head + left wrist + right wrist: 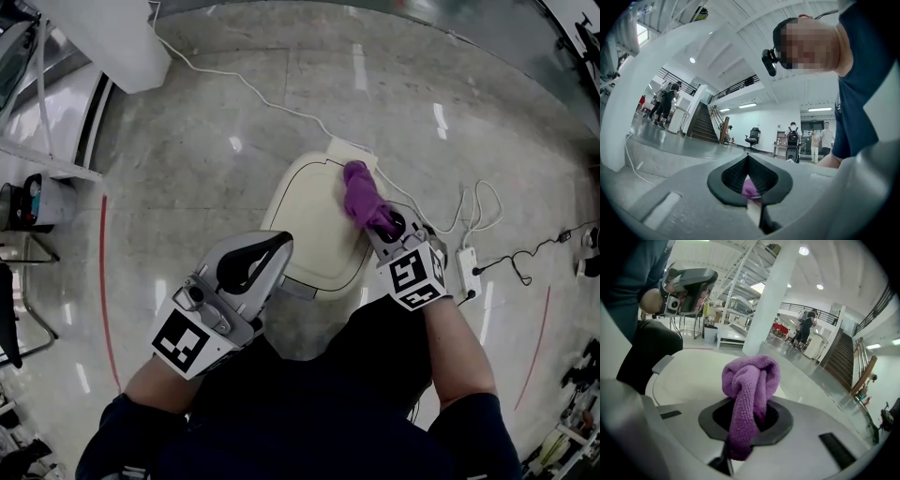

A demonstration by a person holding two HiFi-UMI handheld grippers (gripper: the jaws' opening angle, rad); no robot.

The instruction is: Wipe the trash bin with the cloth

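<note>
R gripper [382, 228] clamped on cloth [362, 195], wad pressed on bin [309, 230] top, upper-right corner, frame centre. Unwiped top lies down-left of wad, so next stroke prob. that way. L gripper [279, 242] pinched, empty, by bin's lower-left edge.

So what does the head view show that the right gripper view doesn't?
Only the head view: the person's arms and both tools from above, the left tool by the near edge of the bin, plus the white cable and power strip on the floor. Only the right gripper view: the hall around, with a white column, a staircase and people far off. Both: the right tool shut on the purple cloth, held over the cream trash bin lid.
</note>
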